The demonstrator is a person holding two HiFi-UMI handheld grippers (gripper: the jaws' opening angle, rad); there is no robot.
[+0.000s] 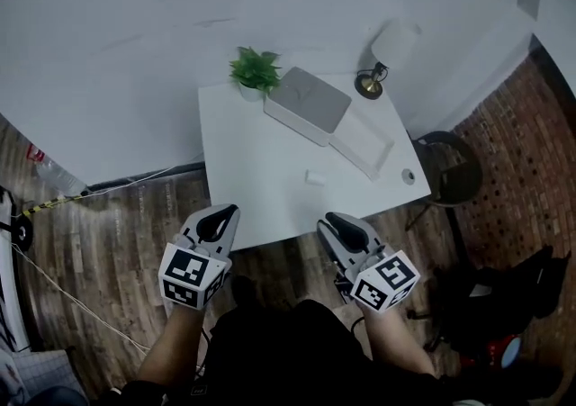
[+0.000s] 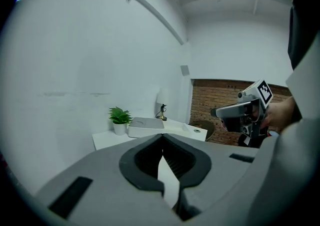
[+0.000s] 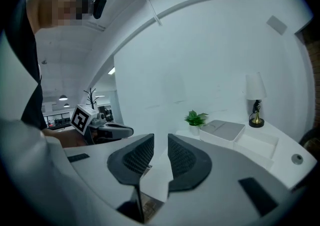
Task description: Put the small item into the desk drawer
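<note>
Far out at 9 o'clock, a plastic bottle (image 1: pixel 52 174) lies on the wooden floor (image 1: pixel 117 242) beside the wall. Next come the left tongs (image 1: pixel 219 215), held in the air off the near edge of the white tabletop (image 1: pixel 252 170), at about 7 o'clock from its middle. Their own view shows the two tips pressed together with nothing caught between them. On the tabletop's 11 o'clock corner stands a small green potted plant (image 1: pixel 255 71), and just beside it, toward 12 o'clock, sits a flat grey-lidded box (image 1: pixel 308 103). The small item (image 1: pixel 315 177), a little white block, lies alone on the bare surface near the middle, a touch toward 5 o'clock, well apart from both tongs. The right tongs (image 1: pixel 340 222) hang off the near edge at about 5 o'clock, jaws standing a narrow gap apart and holding nothing. A shallow white tray (image 1: pixel 363 143) touches the grey box on its 4 o'clock side. At the 1 o'clock corner stands a white-shaded lamp (image 1: pixel 385 58) on a brass base. A small round disc (image 1: pixel 408 176) sits at the 4 o'clock edge, and a dark round stool (image 1: pixel 447 170) stands on the floor beyond it at 3 o'clock.
</note>
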